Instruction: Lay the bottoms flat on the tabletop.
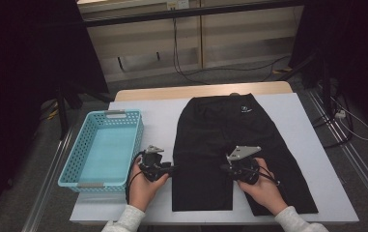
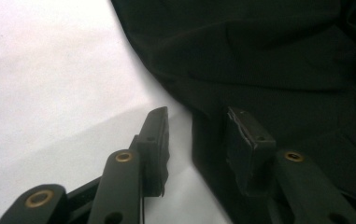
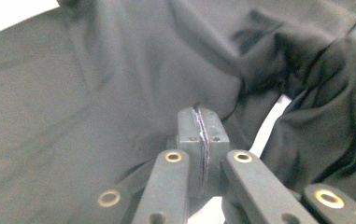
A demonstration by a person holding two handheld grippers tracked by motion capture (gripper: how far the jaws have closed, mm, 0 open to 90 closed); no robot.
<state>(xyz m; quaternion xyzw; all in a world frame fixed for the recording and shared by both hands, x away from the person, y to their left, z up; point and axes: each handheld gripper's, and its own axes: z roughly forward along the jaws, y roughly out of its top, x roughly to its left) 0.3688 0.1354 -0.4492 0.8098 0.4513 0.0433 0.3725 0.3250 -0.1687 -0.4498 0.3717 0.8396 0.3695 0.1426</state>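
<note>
- while the left gripper (image 2: 196, 128) sits parted astride the outer edge of the black shorts (image 1: 234, 140), nothing is pinched yet
- right gripper (image 3: 199, 122) is clenched at the crotch, apparently empty
- shorts lie flat on the table (image 1: 162, 116), beside the blue basket (image 1: 82, 142)
- step looks like grasping for a fold; next: close left on the hem

Black shorts (image 1: 230, 145) spread flat over the table (image 1: 307, 145) centre. A bare strip of table separates shorts from the turquoise basket (image 1: 102, 150), which blocks the left edge. Open surface remains along the right and far sides.
</note>
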